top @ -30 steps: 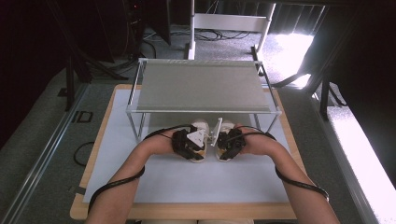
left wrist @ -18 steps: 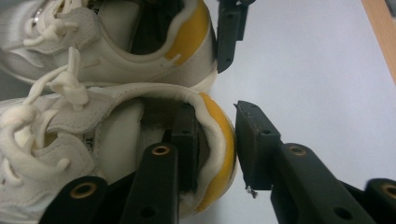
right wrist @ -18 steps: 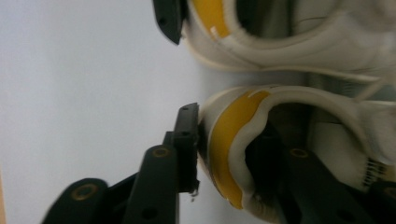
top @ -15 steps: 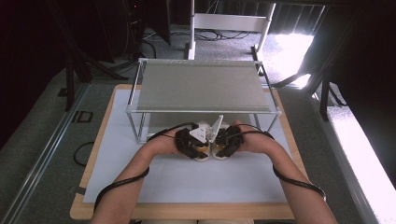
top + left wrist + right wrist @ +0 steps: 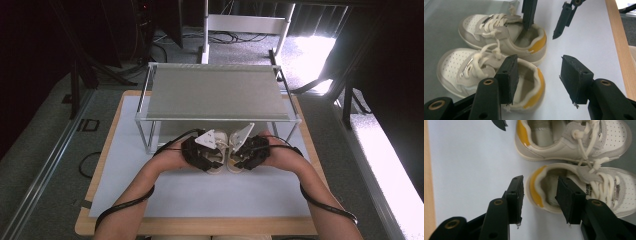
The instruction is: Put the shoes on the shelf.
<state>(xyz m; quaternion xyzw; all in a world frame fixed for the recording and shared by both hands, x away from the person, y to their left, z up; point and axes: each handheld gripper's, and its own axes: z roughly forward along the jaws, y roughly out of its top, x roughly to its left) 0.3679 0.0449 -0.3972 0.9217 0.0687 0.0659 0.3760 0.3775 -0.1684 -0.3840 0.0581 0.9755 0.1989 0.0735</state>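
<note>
beige shoe pair [image 5: 223, 159] mid-table by rack's front edge, left gripper [image 5: 537, 77] and right gripper [image 5: 539, 198] jaws just opening, parted, each straddling a heel, pads off

A lab-like recording room: a white-topped table [image 5: 200, 195], a metal rack [image 5: 215, 95], floor cables [image 5: 235, 37] beyond

The high view looks forward and down from above the person's side, far enough to take in the whole table [image 5: 125, 210]. Each gripper view looks closely along its own jaws. All three views share the pair of shoes [image 5: 499, 57] at frame centre.
</note>
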